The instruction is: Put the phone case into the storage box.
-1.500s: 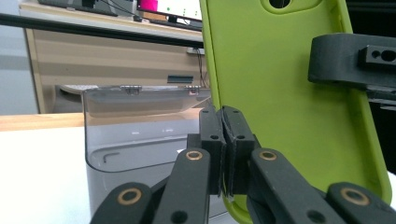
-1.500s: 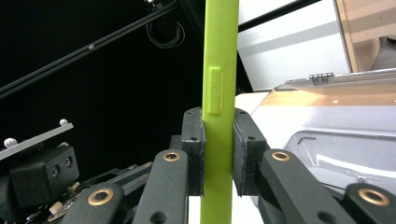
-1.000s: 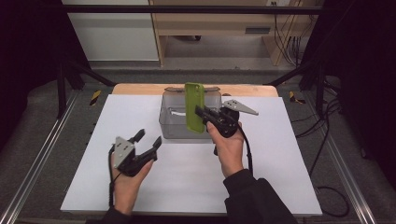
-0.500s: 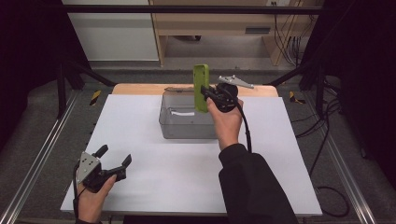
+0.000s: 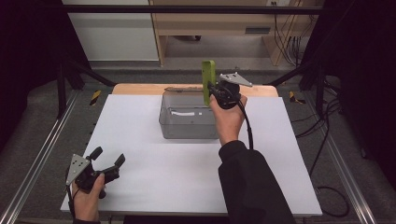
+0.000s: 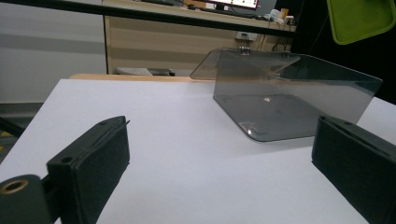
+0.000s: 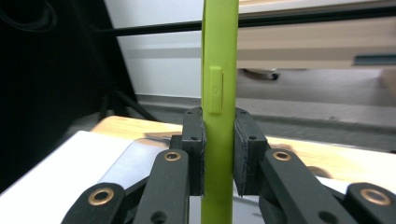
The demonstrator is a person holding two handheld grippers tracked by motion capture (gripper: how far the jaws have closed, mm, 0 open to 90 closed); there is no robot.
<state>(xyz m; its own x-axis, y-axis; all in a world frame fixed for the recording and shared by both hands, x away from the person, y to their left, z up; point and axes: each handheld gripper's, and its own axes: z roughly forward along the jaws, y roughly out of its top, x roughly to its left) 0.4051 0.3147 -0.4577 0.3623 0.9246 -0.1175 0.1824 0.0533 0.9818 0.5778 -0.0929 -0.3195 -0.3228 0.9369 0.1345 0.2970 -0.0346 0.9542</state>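
Note:
My right gripper is shut on a flat lime-green case and holds it upright, edge on, above the far right corner of a smoky clear plastic box. In the right gripper view the pads clamp the green case from both sides at my right gripper. My left gripper hovers near the table's front left corner. Its jaws have just been opening and now stand wide with nothing between them. The left gripper view looks past my left gripper to the box and a corner of the green case.
The box stands on a white table top, towards the back middle. A wooden strip runs along the far edge. Metal rails flank the table on both sides. A black cable trails down the right forearm.
The left hand pulled back from the middle of the table to the front left corner, jaws wider. The right hand raised the green case up and away over the box's far edge.

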